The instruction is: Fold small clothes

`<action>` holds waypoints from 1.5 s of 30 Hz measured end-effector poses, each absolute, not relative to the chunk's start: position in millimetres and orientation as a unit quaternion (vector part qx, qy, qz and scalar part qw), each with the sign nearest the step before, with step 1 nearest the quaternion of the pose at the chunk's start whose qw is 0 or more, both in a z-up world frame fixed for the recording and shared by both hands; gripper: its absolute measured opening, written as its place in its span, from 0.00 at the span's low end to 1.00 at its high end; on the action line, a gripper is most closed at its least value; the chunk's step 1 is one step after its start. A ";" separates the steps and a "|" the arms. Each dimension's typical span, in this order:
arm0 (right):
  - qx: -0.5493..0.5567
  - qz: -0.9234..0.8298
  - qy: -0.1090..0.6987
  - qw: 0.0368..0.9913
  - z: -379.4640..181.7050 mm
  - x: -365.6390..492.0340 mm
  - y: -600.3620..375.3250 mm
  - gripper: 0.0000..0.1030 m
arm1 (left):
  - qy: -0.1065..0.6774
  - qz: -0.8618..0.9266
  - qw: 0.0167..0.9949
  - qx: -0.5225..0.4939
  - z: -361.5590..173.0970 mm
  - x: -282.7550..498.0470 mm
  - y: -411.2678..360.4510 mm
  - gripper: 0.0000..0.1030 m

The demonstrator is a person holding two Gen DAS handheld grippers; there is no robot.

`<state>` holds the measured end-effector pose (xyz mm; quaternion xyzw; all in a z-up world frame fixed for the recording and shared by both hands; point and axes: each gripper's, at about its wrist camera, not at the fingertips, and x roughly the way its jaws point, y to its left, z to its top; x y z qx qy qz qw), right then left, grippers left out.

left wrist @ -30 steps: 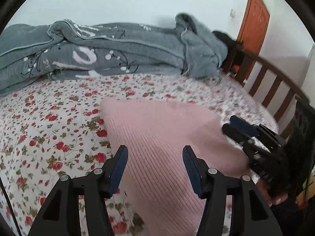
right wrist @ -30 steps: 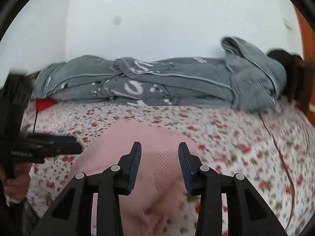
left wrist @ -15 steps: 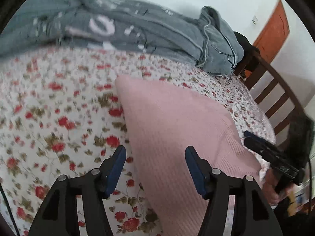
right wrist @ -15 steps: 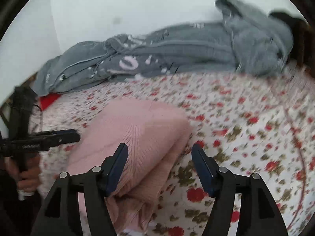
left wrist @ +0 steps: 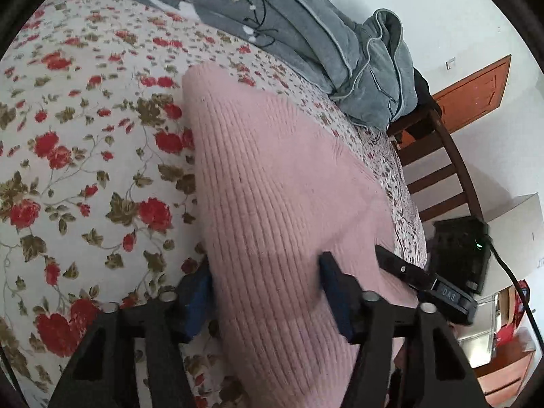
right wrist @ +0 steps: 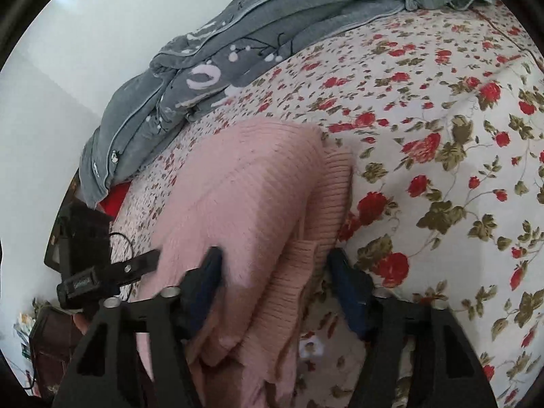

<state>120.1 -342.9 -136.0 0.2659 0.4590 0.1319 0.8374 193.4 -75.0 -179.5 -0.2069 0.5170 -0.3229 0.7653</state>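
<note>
A pink ribbed knit garment (left wrist: 272, 183) lies folded on the floral bedsheet (left wrist: 85, 156). My left gripper (left wrist: 265, 275) is open, its blue-padded fingers straddling the near left edge of the garment, one finger on each side of the fold. In the right wrist view the garment (right wrist: 251, 197) shows layered folds on its right side, and my right gripper (right wrist: 275, 272) is open and straddles its near right edge. Each gripper shows in the other's view: the right one (left wrist: 425, 282) and the left one (right wrist: 112, 272).
A grey quilt (left wrist: 289, 23) is bunched along the far side of the bed by the white wall. A dark wooden bed rail (left wrist: 452, 170) and an orange door (left wrist: 476, 95) are at the right. A red item (right wrist: 114, 200) lies under the quilt's end.
Both grippers dropped down and forward onto the garment's near edge and tilted outward. The right gripper's jaws opened wider over the second; the left stayed open.
</note>
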 end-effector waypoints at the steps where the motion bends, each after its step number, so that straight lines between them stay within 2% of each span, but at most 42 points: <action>1: 0.258 0.127 0.456 0.842 -129.6 118.7 -339.8 0.29 | 0.509 -0.322 0.773 -0.198 -173.9 190.4 -75.1 0.45; 4: 0.213 0.110 0.441 0.865 -105.3 113.5 -321.7 0.26 | 0.500 -0.323 0.779 -0.198 -160.6 190.6 -70.0 0.39; 12: 0.195 0.158 0.403 0.880 -64.9 158.0 -263.2 0.24 | 0.460 -0.281 0.818 -0.201 -111.4 221.6 -8.0 0.38; 17: 0.206 0.203 0.391 0.874 -76.6 208.9 -221.1 0.24 | 0.442 -0.221 0.858 -0.140 -94.2 242.6 22.0 0.38; 21: 0.169 0.189 0.406 0.878 -105.4 240.0 -191.9 0.24 | 0.456 -0.194 0.858 -0.133 -119.4 262.2 35.7 0.39; 23: 0.104 0.131 0.443 0.881 -128.8 253.1 -176.2 0.21 | 0.477 -0.186 0.850 -0.123 -143.5 271.3 36.5 0.42; 25: 0.071 0.115 0.429 0.893 -129.8 249.0 -169.8 0.23 | 0.471 -0.182 0.856 -0.109 -153.7 271.7 38.4 0.45; 27: 0.017 0.111 0.417 0.902 -113.8 240.1 -163.4 0.23 | 0.456 -0.193 0.863 -0.095 -144.2 269.4 42.8 0.49; 30: -0.054 0.081 0.372 0.923 -85.9 231.1 -155.9 0.25 | 0.403 -0.167 0.898 -0.052 -119.5 263.9 46.6 0.49; 31: -0.068 0.082 0.349 0.931 -74.0 229.6 -152.7 0.25 | 0.374 -0.168 0.911 -0.045 -107.1 264.7 46.4 0.56; 32: -0.072 0.088 0.335 0.935 -65.8 230.8 -149.8 0.26 | 0.362 -0.177 0.914 -0.050 -100.3 269.4 45.6 0.59; 34: -0.065 0.108 0.315 0.941 -52.6 240.4 -142.0 0.31 | 0.361 -0.206 0.907 -0.063 -95.0 284.9 40.3 0.59; 36: -0.048 0.137 0.317 0.937 -54.6 257.9 -132.9 0.31 | 0.371 -0.211 0.901 -0.073 -102.9 304.5 34.6 0.59; 37: -0.045 0.142 0.324 0.934 -62.4 266.7 -131.8 0.31 | 0.380 -0.196 0.901 -0.068 -114.0 314.7 30.9 0.52; 38: -0.046 0.135 0.340 0.930 -75.3 278.0 -129.9 0.31 | 0.390 -0.181 0.901 -0.056 -124.5 318.3 26.7 0.41; 39: -0.045 0.125 0.366 0.921 -92.2 289.0 -130.7 0.30 | 0.402 -0.170 0.899 -0.041 -138.6 321.6 23.4 0.37; 41: -0.033 0.113 0.409 0.905 -125.5 299.5 -137.6 0.20 | 0.402 -0.156 0.902 -0.001 -167.2 318.5 15.3 0.36; 45: -0.038 0.106 0.385 0.916 -132.7 291.4 -138.3 0.17 | 0.360 -0.146 0.921 0.036 -172.5 297.8 11.7 0.37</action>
